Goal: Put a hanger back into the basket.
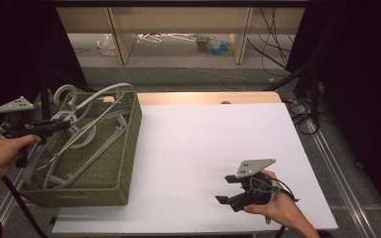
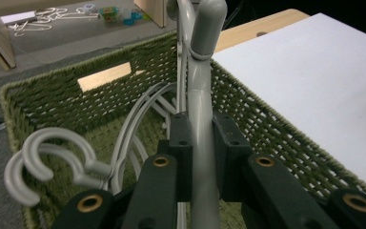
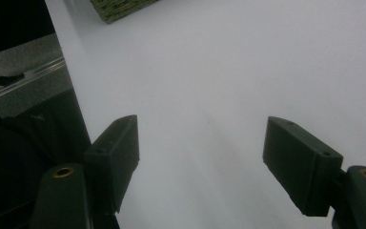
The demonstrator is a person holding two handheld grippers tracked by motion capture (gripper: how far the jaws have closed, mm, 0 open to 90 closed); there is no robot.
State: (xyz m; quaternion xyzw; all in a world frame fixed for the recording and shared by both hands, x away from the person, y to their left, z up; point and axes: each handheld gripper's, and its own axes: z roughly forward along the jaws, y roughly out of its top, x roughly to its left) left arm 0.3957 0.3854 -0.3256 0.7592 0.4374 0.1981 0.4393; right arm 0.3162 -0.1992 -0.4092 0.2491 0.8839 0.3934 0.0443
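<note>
Grip, left hand-held gripper: jaws clamped tight on the grey shaft of a plastic hanger, one pad pressed against each side of it.
Hanger held: its hook end rises past the jaws, above the rim of the green woven basket.
Left hand-held gripper, high view: held level over the basket's left wall, with the person's left hand wrapped around its handle.
Basket: sits on the left edge of the white surface, full of tangled grey hangers; two more hooks lie at its near corner.
Right hand-held gripper: jaws spread wide, nothing between them, low above the bare surface at its near right, well apart from the basket.
Right hand: holds that gripper from behind.
</note>
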